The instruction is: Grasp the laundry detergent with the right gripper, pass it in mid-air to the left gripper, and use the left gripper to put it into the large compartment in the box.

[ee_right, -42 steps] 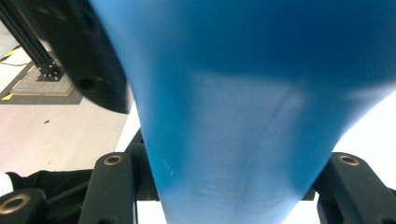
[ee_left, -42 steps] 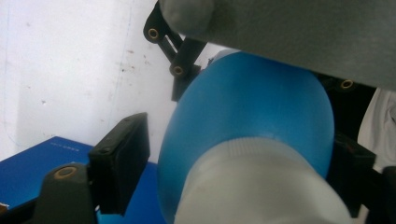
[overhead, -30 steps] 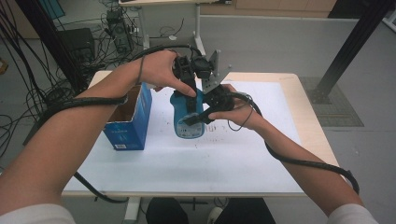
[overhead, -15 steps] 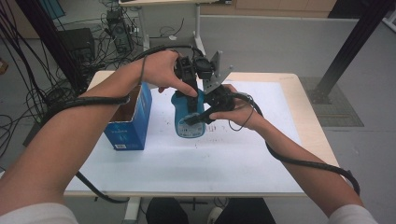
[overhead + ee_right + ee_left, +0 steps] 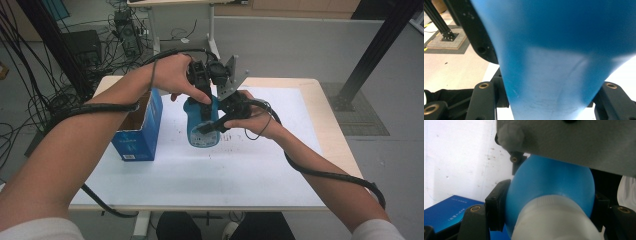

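A blue bottle point(image 5: 201, 131) stands upright in the middle of the white table point(image 5: 250, 175). My left gripper point(image 5: 202, 96) comes down on it from above and is shut on its top, where the white cap point(image 5: 554, 220) sits between the black pads point(image 5: 496, 207). From the right, my right gripper point(image 5: 214, 125) is shut on the bottle's body, and the blue wall point(image 5: 554, 50) fills the gap between its fingers point(image 5: 482, 100). The grey plate point(image 5: 574, 142) of the right gripper hangs over the bottle's shoulder point(image 5: 549, 182).
An open blue cardboard box point(image 5: 137, 131) stands on the table just left of the bottle, also seen as a blue box point(image 5: 449, 212) low in the left gripper view. Cables and a black frame post point(image 5: 377, 47) lie on the floor beyond the table.
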